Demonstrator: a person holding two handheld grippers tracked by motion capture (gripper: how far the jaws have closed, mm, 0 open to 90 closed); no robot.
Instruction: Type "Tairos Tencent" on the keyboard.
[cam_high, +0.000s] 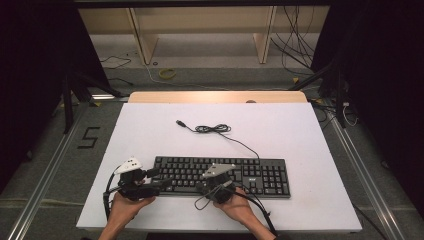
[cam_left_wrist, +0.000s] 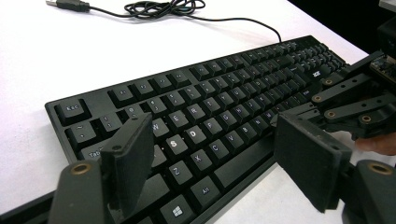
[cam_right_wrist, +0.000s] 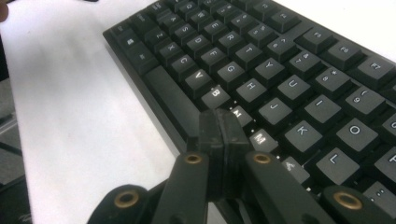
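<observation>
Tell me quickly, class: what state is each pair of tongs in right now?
Left tongs: open, holding nothing, over the keyboard.
Right tongs: shut, empty, tips by the N key.

A black keyboard lay near the front of the white tabletop, its cable coiled behind it. The left gripper sat at the keyboard's left end, the right gripper over its middle, each held by a hand at the front edge.
</observation>
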